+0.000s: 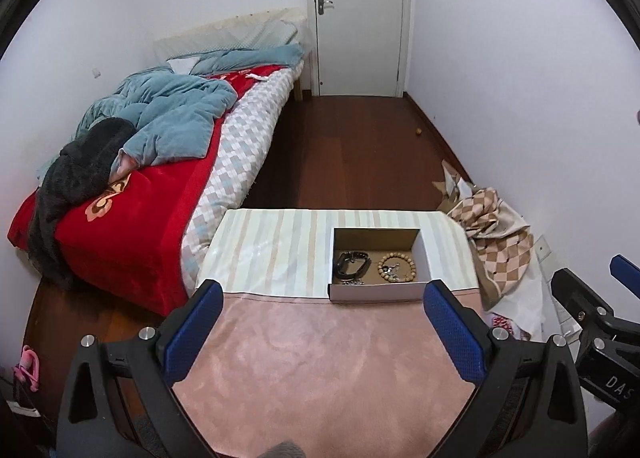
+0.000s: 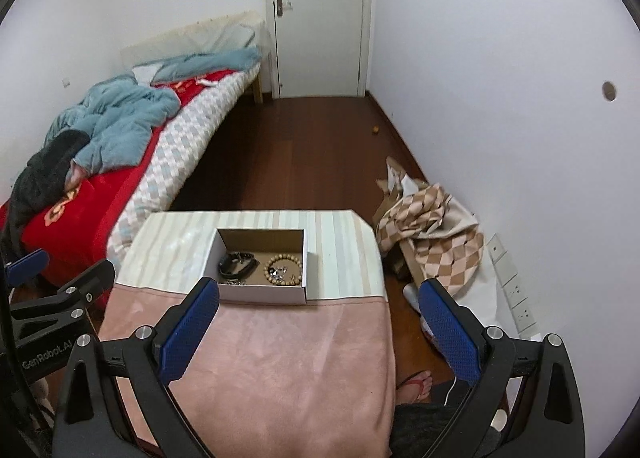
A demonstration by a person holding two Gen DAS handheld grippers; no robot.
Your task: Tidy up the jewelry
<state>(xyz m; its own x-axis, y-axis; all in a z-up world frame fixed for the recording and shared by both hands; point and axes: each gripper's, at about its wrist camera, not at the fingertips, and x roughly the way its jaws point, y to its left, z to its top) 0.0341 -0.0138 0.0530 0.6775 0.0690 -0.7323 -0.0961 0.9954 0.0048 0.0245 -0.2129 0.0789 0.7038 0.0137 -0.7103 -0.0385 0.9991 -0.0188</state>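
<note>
A: Checking progress — the open shallow cardboard box (image 2: 262, 290) at twelve o'clock holds a black leather strap bracelet (image 2: 237, 263), a tan wooden bead bracelet (image 2: 283, 268) and some small silver pieces.

B: Anything loose outside it?

A: None visible on the pink-and-striped cloth-covered table (image 2: 280, 358); the task looks nearly done.

B: Grippers?

A: Left gripper (image 1: 323, 332) and right gripper (image 2: 319, 328) both spread wide, empty, short of the box. Path clear. Crumpled checkered cloth (image 2: 436, 242) on the floor at two o'clock.
</note>
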